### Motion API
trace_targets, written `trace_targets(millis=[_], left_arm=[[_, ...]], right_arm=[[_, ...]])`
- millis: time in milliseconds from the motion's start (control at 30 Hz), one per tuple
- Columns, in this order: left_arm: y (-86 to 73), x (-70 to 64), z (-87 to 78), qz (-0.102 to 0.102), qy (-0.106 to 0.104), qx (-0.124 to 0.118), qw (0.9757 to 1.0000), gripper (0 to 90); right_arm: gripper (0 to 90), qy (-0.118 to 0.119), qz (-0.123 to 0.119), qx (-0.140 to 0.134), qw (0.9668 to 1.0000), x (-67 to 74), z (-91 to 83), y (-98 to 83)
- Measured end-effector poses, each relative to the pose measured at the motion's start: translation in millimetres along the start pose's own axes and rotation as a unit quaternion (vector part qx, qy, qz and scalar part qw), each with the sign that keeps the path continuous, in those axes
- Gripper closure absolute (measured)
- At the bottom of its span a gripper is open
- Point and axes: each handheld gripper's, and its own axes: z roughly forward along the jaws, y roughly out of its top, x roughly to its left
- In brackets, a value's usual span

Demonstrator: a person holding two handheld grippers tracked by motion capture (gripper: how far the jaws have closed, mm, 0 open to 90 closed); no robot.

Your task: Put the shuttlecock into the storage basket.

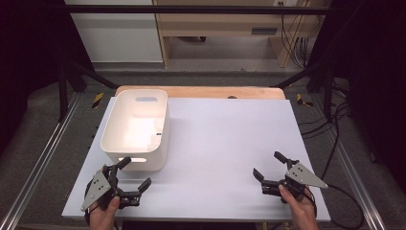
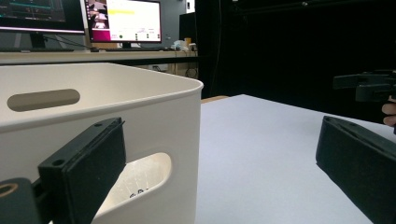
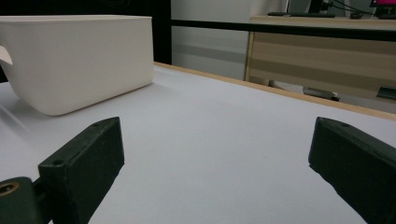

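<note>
High view has your left gripper (image 1: 129, 176), jaws spread wide, just beside the near handle slot of the white rounded plastic bin (image 1: 136, 128) at the table's (image 1: 230, 143) left, seemingly ready to grasp, while your right gripper (image 1: 269, 166) rests equally wide, well apart.

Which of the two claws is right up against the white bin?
The left claw: one jaw sits at the bin's near wall by its handle slot. The right claw is far off over bare table.

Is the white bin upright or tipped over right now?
Upright. The white bin sits flat on the table with its opening facing up; the high view looks straight into it.
</note>
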Motion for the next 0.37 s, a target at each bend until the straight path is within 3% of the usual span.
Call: trace_targets(millis=[367], left_arm=[[0.6,-1.5,2.4,0.000,-0.003,-0.002,1.0000,1.5]], right_arm=[[3.5,0.007,-0.012,0.007,0.9999,10.3,12.7,-5.2]])
